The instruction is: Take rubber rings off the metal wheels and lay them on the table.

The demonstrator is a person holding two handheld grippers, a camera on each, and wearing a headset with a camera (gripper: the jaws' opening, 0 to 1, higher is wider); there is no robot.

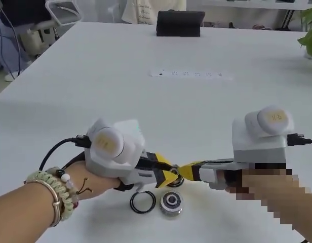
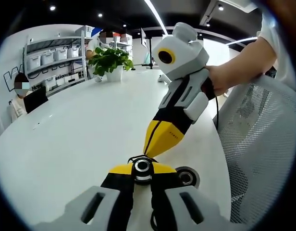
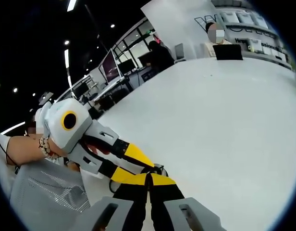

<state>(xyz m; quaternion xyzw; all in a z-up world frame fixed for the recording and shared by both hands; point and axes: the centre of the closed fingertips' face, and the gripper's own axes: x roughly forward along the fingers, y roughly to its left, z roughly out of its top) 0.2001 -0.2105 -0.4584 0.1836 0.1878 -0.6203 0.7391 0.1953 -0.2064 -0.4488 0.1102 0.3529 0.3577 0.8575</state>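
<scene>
While the L gripper [image 1: 169,175] clamps a metal wheel [image 2: 142,167] just over the table [image 1: 196,111], the R gripper [image 2: 151,150] has its jaws pressed together at the rim, apparently nipping the rubber ring [image 2: 133,158]. Step: peeling that ring off. Next: pull R away w/ L steady, then lay it down. Count: 2 wheels (the bare wheel [image 1: 171,201] lies on the table), 1 loose ring [image 1: 143,201] beside it, poss. 2 stacked.
</scene>
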